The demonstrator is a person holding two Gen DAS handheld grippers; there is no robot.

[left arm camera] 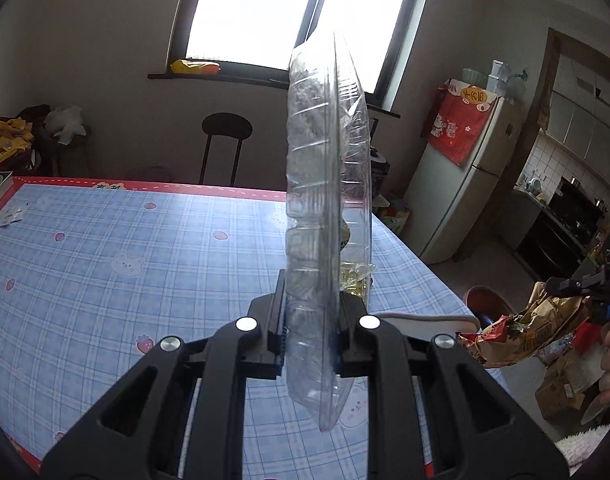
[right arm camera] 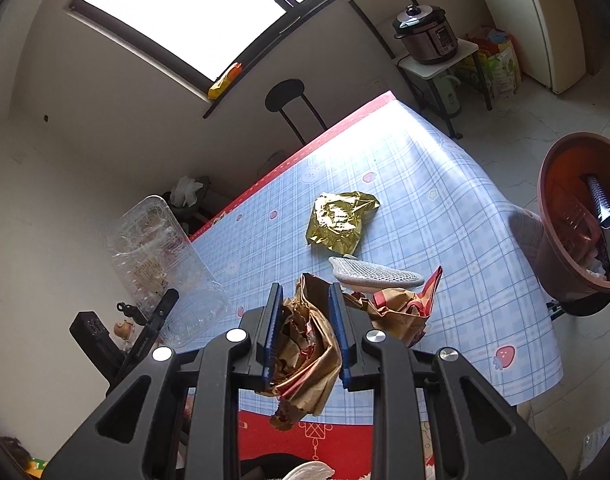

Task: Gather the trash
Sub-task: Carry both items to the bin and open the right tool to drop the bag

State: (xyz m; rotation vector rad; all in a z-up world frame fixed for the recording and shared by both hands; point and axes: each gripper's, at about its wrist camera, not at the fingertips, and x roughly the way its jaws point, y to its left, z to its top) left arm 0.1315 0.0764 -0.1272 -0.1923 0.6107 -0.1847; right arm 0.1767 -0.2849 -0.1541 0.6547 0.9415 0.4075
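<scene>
My left gripper (left arm camera: 310, 312) is shut on a clear plastic clamshell container (left arm camera: 327, 208) and holds it on edge above the table; the container also shows at the left of the right wrist view (right arm camera: 161, 256). My right gripper (right arm camera: 306, 320) is shut on a crumpled brown paper bag (right arm camera: 305, 344) with red print, held above the table's near edge; the bag also shows at the right of the left wrist view (left arm camera: 525, 332). A crumpled gold foil wrapper (right arm camera: 339, 218) lies on the blue checked tablecloth (right arm camera: 445, 208). A brown trash bin (right arm camera: 577, 216) with rubbish inside stands on the floor right of the table.
A grey mesh slipper-like item (right arm camera: 375, 274) lies on the table by the bag. A black stool (left arm camera: 225, 140) stands behind the table under the window. A fridge (left arm camera: 461, 184) and a pressure cooker on a stand (right arm camera: 425, 34) are at the right.
</scene>
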